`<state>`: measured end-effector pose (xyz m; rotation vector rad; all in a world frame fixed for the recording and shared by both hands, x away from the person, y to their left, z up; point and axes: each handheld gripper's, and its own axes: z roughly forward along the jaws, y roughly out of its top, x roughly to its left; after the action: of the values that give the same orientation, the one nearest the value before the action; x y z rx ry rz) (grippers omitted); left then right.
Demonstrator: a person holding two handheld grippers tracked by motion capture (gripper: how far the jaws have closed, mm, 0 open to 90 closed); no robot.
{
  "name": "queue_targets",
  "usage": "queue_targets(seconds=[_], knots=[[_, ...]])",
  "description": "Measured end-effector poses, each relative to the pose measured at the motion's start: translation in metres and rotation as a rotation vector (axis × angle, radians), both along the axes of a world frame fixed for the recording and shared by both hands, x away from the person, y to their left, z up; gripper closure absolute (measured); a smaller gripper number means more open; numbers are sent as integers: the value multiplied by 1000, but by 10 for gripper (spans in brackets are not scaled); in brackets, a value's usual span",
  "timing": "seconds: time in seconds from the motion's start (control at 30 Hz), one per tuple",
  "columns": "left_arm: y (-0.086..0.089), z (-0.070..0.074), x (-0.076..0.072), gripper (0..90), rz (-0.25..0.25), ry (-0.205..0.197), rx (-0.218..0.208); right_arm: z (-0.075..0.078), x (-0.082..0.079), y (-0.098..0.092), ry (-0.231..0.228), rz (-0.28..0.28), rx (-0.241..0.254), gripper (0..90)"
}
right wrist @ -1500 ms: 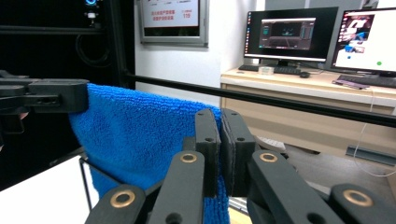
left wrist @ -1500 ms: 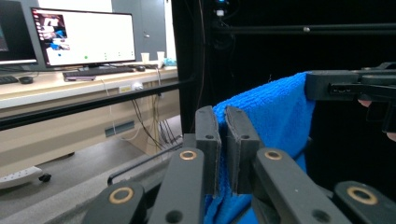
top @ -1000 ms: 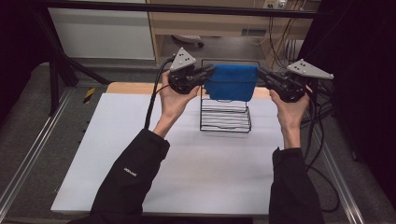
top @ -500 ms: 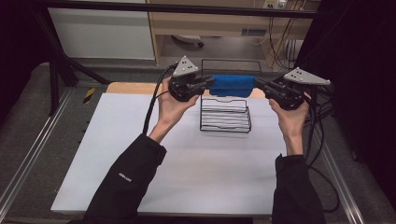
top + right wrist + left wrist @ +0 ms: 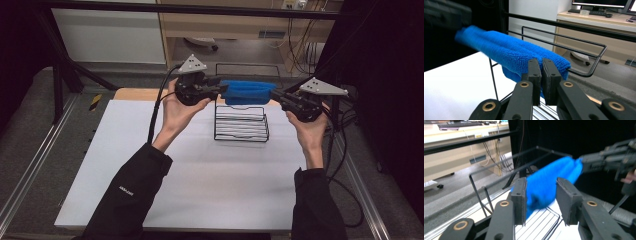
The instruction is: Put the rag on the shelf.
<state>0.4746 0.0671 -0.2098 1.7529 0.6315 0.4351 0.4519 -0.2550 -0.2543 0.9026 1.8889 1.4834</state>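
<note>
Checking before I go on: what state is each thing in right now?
blue cloth: folded, draped over the rack's top bar.
wire rack: upright on the table.
left gripper: jaws just opened, pads off the cloth.
right gripper: shut on the cloth's end.

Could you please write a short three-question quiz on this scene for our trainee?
1. True or false: the right gripper is shut on the cloth.
2. What does the cloth lie over? A) a box B) the rack C) a bowl
3. How do the left gripper's jaws stand at the cloth?

Key
1. True: its jaws pinch the cloth's end.
2. B: it drapes over the wire rack's top bars.
3. Open: they have just been opening, and the cloth's end lies between them with gaps on both sides.
</note>
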Motion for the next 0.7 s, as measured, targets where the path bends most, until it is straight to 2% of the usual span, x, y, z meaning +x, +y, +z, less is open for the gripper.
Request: queue_targets(seconds=[0.1, 0.23, 0.37, 0.5, 0.67, 0.7], knots=[[-2, 1, 2, 676, -1, 21, 7, -2, 0, 1, -4, 1, -9, 860], [-10, -12, 7, 780, -35, 85, 73, -3, -1, 0, -8, 6, -13, 851], [-15, -23, 12, 857, -47, 119, 116, -4, -1, 0, -6, 15, -25, 842], [-17, -30, 13, 898, -52, 119, 132, -5, -1, 0, -5, 21, -29, 816], [-19, -38, 14, 900, -47, 111, 154, -3, -2, 0, -10, 38, 26, 691], [-20, -39, 15, 900, -49, 110, 158, -2, -3, 1, -12, 45, 40, 692]])
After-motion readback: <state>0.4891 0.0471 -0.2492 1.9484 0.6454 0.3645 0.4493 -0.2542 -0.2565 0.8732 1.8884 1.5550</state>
